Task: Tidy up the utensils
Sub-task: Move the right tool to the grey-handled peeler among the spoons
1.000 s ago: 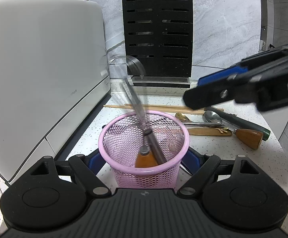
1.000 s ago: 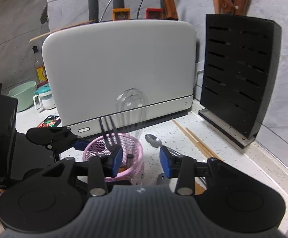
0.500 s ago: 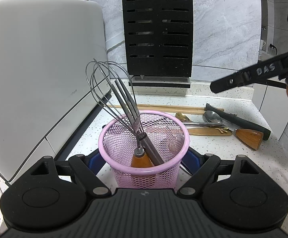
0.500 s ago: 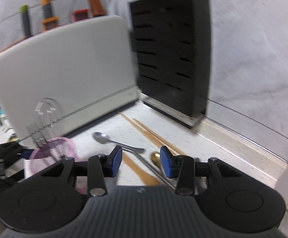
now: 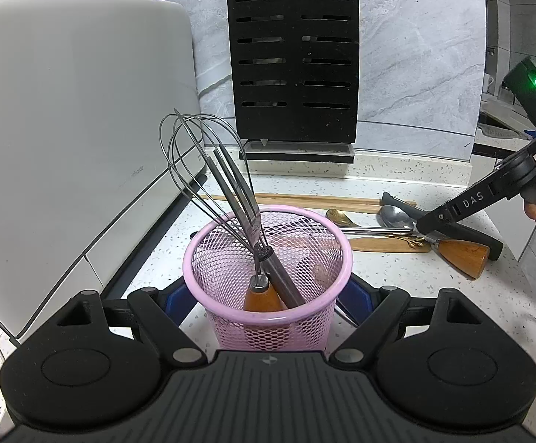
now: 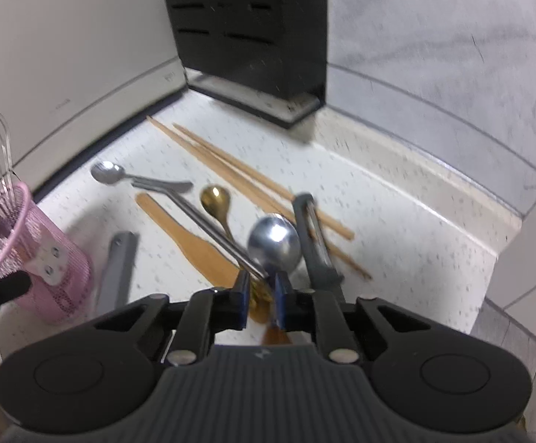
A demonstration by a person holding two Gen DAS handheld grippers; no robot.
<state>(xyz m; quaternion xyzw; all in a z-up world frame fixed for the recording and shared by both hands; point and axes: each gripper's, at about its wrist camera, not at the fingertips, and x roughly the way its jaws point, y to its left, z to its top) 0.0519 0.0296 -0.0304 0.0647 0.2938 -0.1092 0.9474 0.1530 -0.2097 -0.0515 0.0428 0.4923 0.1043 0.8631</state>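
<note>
My left gripper [image 5: 268,295] is shut on the pink mesh cup [image 5: 268,284], which stands on the counter and holds a wire whisk [image 5: 208,181] and a fork. The cup also shows in the right wrist view [image 6: 27,251]. My right gripper [image 6: 262,291] hangs low over the loose utensils, its fingers a narrow gap apart with nothing gripped. Just ahead of it lie a large steel spoon [image 6: 275,245], a gold spoon [image 6: 216,199], a wooden spatula [image 6: 190,243], a small steel spoon [image 6: 109,173], a dark peeler [image 6: 314,240] and wooden chopsticks [image 6: 238,173].
A white appliance [image 5: 64,129] stands close on the left. A black knife block [image 5: 293,70] stands against the back wall. A wooden-handled tool [image 5: 460,253] lies at the right. A grey flat piece [image 6: 118,262] lies beside the cup. The counter edge is on the right.
My right gripper has let go of the whisk, which now rests in the cup. It has swung right and down over the loose utensils, and its fingers have narrowed.
</note>
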